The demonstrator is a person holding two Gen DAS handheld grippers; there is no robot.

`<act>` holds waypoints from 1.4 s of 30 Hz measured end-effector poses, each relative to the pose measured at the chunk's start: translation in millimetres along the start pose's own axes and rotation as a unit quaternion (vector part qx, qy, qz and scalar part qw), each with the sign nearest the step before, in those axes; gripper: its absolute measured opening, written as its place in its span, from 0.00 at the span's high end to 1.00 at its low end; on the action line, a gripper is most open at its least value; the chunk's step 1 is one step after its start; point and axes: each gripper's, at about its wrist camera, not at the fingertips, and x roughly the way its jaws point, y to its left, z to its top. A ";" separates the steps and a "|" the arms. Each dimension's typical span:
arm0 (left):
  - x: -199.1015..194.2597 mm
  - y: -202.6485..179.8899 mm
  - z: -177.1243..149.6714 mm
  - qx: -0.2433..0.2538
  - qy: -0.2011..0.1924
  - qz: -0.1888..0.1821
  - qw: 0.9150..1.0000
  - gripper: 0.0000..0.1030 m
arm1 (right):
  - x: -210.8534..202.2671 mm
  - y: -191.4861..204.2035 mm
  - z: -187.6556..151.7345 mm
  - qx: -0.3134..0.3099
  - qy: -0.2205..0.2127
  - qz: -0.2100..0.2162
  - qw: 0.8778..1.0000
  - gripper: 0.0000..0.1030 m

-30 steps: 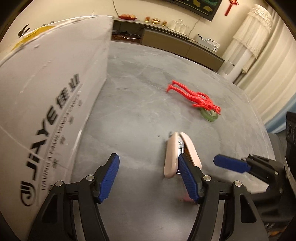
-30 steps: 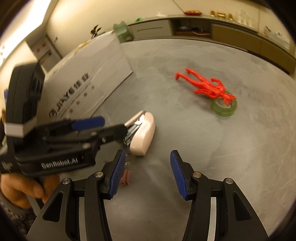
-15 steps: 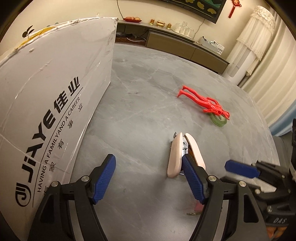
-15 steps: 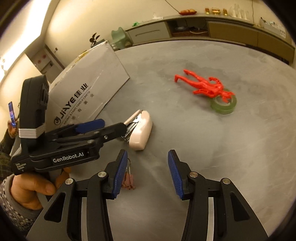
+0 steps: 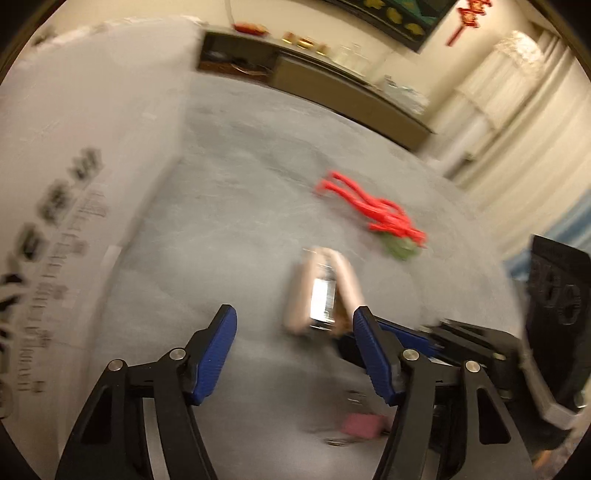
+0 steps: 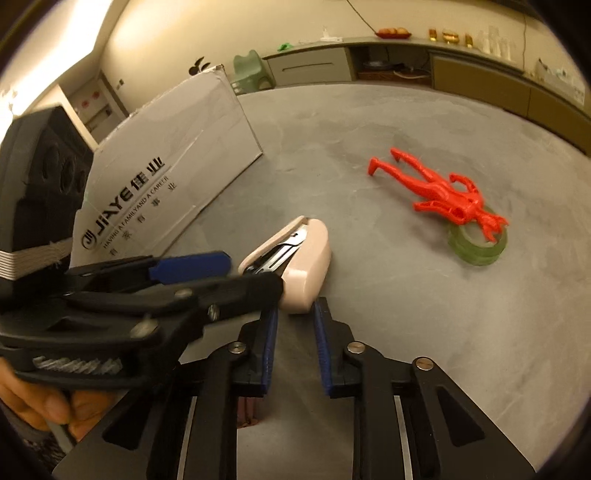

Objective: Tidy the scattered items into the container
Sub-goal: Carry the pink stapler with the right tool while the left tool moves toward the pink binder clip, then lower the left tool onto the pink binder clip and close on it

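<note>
Fingers (image 5: pixel 221 343) wide; stapler (image 5: pixel 320 291) just ahead, between.

- A home living room, by every sign in both views.
- A long low sideboard (image 6: pixel 480 74) runs along the far wall, with a plate of fruit (image 6: pixel 393 32) and small ornaments on top.
- Pale floor-length curtains (image 5: pixel 517 122) hang at the right.
- A red knotted charm (image 5: pixel 469 18) hangs on the wall beside a dark framed picture (image 5: pixel 399 14).
- A small green child's stool (image 6: pixel 251 70) stands by the wall.
- The grey surface (image 6: pixel 406 295) carries household odds and ends.
</note>
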 end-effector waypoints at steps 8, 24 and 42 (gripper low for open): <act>-2.8 -5.2 -0.2 -0.011 0.010 -0.042 0.999 0.36 | -17.9 -5.0 7.3 -0.042 -0.025 -0.070 0.996 0.87; -61.7 -10.8 -8.4 -0.017 -0.063 0.002 0.998 0.38 | 12.9 -37.2 26.2 0.111 -0.039 0.071 0.991 0.43; -118.0 -10.0 -5.1 0.002 -0.121 -0.004 0.993 0.38 | 15.4 50.5 18.5 -0.144 -0.033 -0.140 0.979 0.55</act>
